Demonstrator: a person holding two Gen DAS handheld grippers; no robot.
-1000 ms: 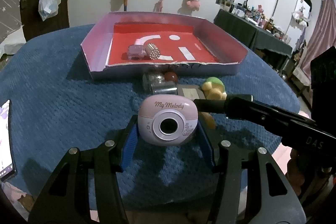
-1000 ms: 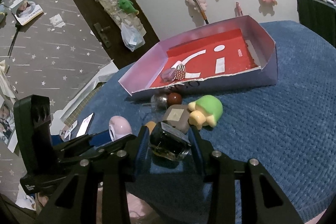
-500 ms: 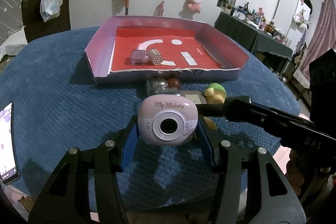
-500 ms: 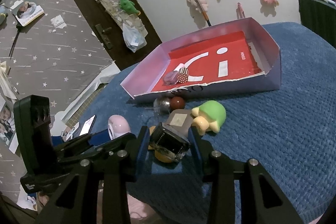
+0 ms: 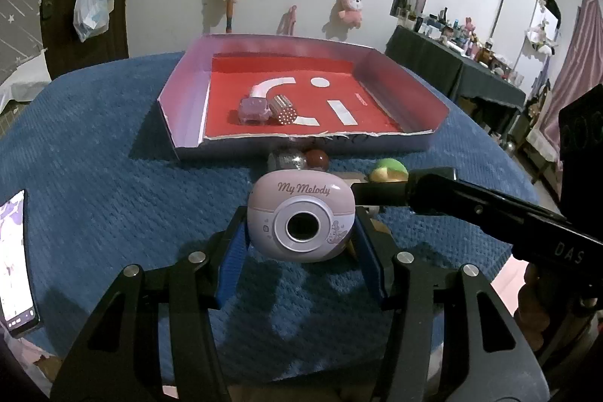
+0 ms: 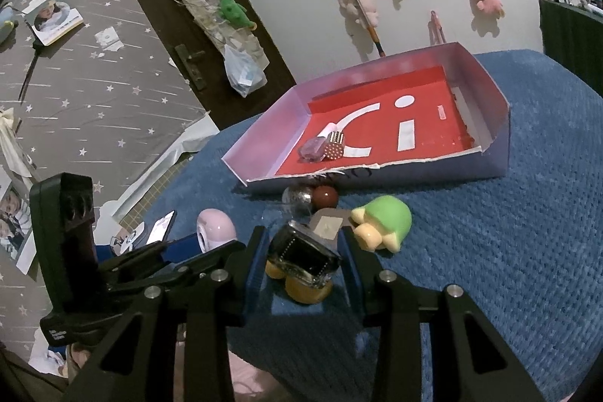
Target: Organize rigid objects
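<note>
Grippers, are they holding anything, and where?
Left gripper clamps the pink toy camera by its sides; right gripper clamps the small black glass bottle likewise.

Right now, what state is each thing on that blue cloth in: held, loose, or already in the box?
Pink My Melody case: clamped in the left tool, lifted.
Dark glass bottle: clamped in the right tool, tilted.
Cardboard box: open, red floor.
Purple cube: in the box.
Studded cylinder: in the box, on its side.
Green turtle: loose on the cloth.
Brown ball: loose, outside the box.
Phone: screen lit.
</note>
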